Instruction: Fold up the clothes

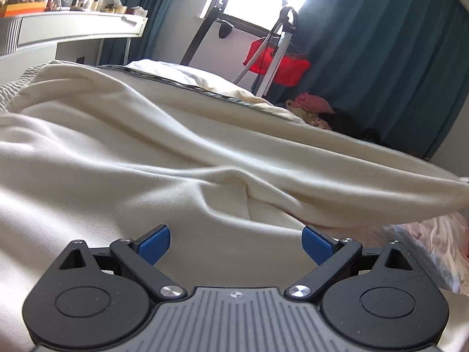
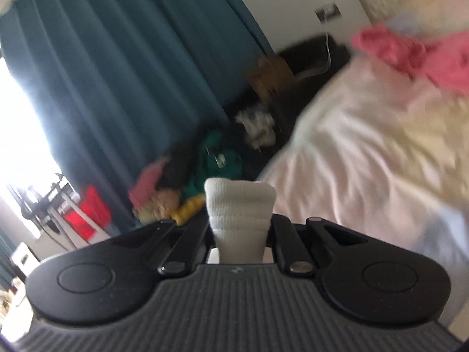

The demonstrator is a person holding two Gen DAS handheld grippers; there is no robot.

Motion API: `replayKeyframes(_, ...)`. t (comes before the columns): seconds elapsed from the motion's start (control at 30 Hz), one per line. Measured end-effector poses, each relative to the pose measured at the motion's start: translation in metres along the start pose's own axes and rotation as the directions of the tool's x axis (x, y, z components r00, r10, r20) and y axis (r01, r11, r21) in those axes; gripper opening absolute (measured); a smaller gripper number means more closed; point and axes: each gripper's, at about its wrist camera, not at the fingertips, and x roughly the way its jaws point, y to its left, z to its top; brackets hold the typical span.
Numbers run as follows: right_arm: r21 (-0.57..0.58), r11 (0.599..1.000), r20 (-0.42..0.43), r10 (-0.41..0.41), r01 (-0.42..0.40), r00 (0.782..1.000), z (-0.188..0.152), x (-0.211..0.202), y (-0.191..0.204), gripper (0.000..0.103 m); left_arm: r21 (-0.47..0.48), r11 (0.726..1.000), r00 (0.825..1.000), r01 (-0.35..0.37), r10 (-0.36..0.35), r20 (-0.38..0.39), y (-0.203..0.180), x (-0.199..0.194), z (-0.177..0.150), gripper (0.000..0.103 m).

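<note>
Cream knit fabric fills the left wrist view: the garment (image 1: 132, 152) lies spread in soft folds across the bed (image 1: 425, 234), and one part of it rises off to the right edge of the frame. Our left gripper (image 1: 236, 248) sits low over it with its blue pads (image 1: 155, 248) wide apart, nothing between them. In the blurred right wrist view, our right gripper (image 2: 240, 228) has its jaws pressed in on a bunched white ribbed edge of cloth (image 2: 239, 205), which sticks up between the fingers. Beyond it we see teal curtains (image 2: 117, 73), a heap of coloured clothes (image 2: 190, 184) and pale bedding with a pink garment (image 2: 410, 55) on top.
</note>
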Motion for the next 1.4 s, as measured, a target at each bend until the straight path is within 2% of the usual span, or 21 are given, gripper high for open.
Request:
replayKeyframes(0.07, 0.000, 1.000, 0.030, 0.006, -0.006, 1.000, 0.006, -0.005, -0.013, 0.008, 0.008, 1.000, 1.000, 0.006, -0.006, 0.007, -0.001, 0.000, 0.000, 0.098)
replayKeyframes(0.13, -0.025, 0.999, 0.016, -0.038, 0.038, 0.999, 0.000, -0.007, -0.034, 0.008, 0.014, 1.000, 1.000, 0.012, -0.012, 0.001, -0.003, 0.003, 0.001, 0.098)
replayKeyframes(0.2, -0.041, 0.993, -0.037, -0.116, 0.114, 0.993, -0.018, -0.005, -0.069, 0.008, 0.023, 1.000, 1.000, 0.018, -0.017, -0.008, -0.005, 0.003, -0.001, 0.098)
replayKeyframes(0.3, -0.035, 0.975, -0.121, -0.220, 0.218, 0.968, -0.054, -0.005, -0.122, 0.008, 0.040, 0.999, 1.000, 0.021, -0.021, 0.001, -0.007, -0.001, -0.002, 0.098)
replayKeyframes(0.43, 0.013, 0.963, -0.181, -0.261, 0.268, 0.948, -0.092, -0.015, -0.164, 0.008, 0.049, 0.999, 1.000, 0.021, -0.021, 0.006, -0.010, -0.005, -0.002, 0.098)
replayKeyframes(0.6, -0.056, 0.965, -0.188, -0.261, 0.255, 0.947, -0.099, -0.042, -0.145, 0.009, 0.093, 0.995, 0.999, 0.018, -0.014, -0.047, -0.017, -0.004, -0.007, 0.098)
replayKeyframes(0.7, -0.102, 0.964, -0.190, -0.260, 0.244, 0.947, -0.103, -0.059, -0.131, 0.016, 0.128, 0.992, 0.999, 0.012, -0.005, -0.054, -0.025, -0.004, -0.011, 0.098)
replayKeyframes(0.73, -0.118, 0.963, -0.191, -0.260, 0.241, 0.947, -0.104, -0.065, -0.126, 0.023, 0.133, 0.991, 0.999, 0.014, -0.006, -0.054, -0.027, -0.006, -0.013, 0.098)
replayKeyframes(0.8, -0.148, 0.961, -0.193, -0.259, 0.233, 0.946, -0.106, -0.076, -0.117, 0.052, 0.139, 0.990, 0.999, 0.023, -0.016, -0.050, -0.030, -0.007, -0.014, 0.098)
replayKeyframes(0.83, -0.164, 0.959, -0.194, -0.259, 0.229, 0.946, -0.107, -0.081, -0.112, 0.076, 0.144, 0.989, 0.999, 0.031, -0.024, -0.049, -0.032, -0.009, -0.015, 0.098)
replayKeyframes(0.87, -0.179, 0.958, -0.195, -0.259, 0.226, 0.946, -0.108, -0.087, -0.107, 0.086, 0.158, 0.987, 0.998, 0.042, -0.035, -0.048, -0.034, -0.011, -0.016, 0.098)
replayKeyframes(0.97, -0.207, 0.954, -0.199, -0.258, 0.216, 0.946, -0.109, -0.106, -0.097, 0.084, 0.183, 0.982, 0.999, 0.040, -0.034, -0.036, -0.041, -0.020, -0.021, 0.098)
replayKeyframes(1.2, -0.117, 0.968, -0.223, -0.242, 0.221, 0.944, -0.097, -0.173, -0.111, 0.084, 0.185, 0.982, 0.999, 0.049, -0.045, -0.024, -0.047, -0.048, -0.028, 0.098)
replayKeyframes(1.33, -0.065, 0.973, -0.237, -0.232, 0.223, 0.943, -0.090, -0.211, -0.118, 0.084, 0.173, 0.984, 0.999, 0.031, -0.030, -0.011, -0.043, -0.066, -0.032, 0.098)
replayKeyframes(1.4, -0.025, 0.963, -0.236, -0.266, 0.268, 0.935, -0.089, -0.220, -0.129, 0.084, 0.164, 0.986, 1.000, 0.019, -0.018, -0.004, -0.041, -0.073, -0.031, 0.098)
